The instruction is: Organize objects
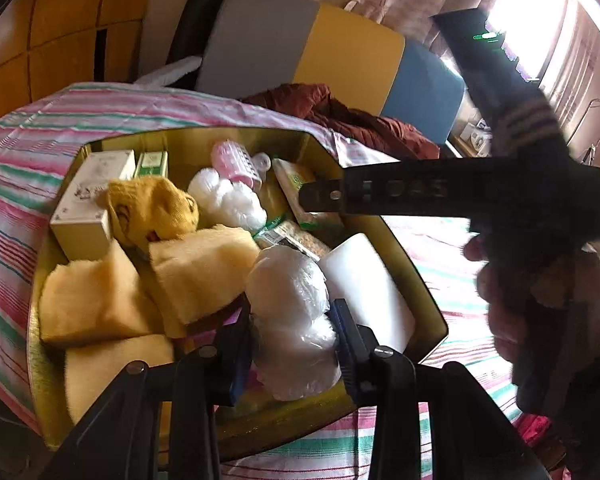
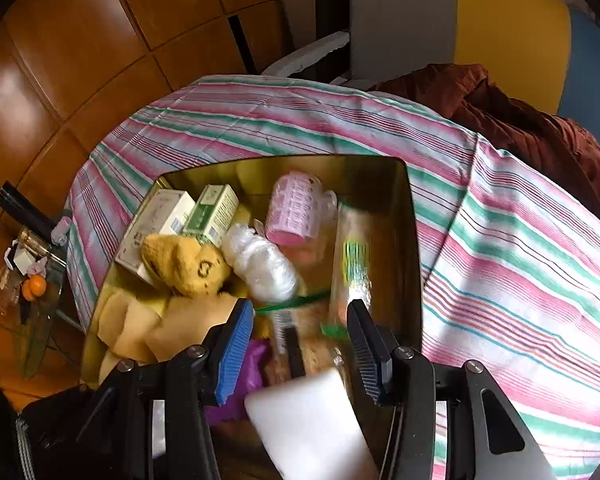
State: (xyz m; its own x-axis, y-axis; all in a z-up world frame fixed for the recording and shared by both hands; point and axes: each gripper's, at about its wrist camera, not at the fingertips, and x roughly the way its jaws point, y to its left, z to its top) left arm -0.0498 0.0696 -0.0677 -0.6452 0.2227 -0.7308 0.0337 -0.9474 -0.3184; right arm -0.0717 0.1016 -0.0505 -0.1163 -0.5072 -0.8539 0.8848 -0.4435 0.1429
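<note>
A gold tin box (image 1: 396, 240) (image 2: 410, 216) sits on the striped bedspread, packed with items. My left gripper (image 1: 292, 352) is shut on a white crinkly plastic bundle (image 1: 290, 300) at the box's near edge. My right gripper (image 2: 300, 344) is open and empty, hovering over a white foam block (image 2: 312, 428) (image 1: 364, 284) and a snack packet (image 2: 354, 264). The right gripper's black body (image 1: 440, 192) shows in the left wrist view, over the box's right side. Inside the box lie yellow sponges (image 1: 96, 304), a yellow sock (image 1: 152, 208) (image 2: 188, 264), small cartons (image 1: 92, 196) (image 2: 216, 212) and a pink roller (image 1: 236, 164) (image 2: 296, 208).
The striped bedspread (image 2: 520, 240) stretches to the right. A dark red garment (image 1: 340, 116) (image 2: 500, 108) lies behind the box, in front of grey, yellow and blue cushions (image 1: 352, 52). A glass side table (image 2: 32, 280) with small items stands at the left on the wooden floor.
</note>
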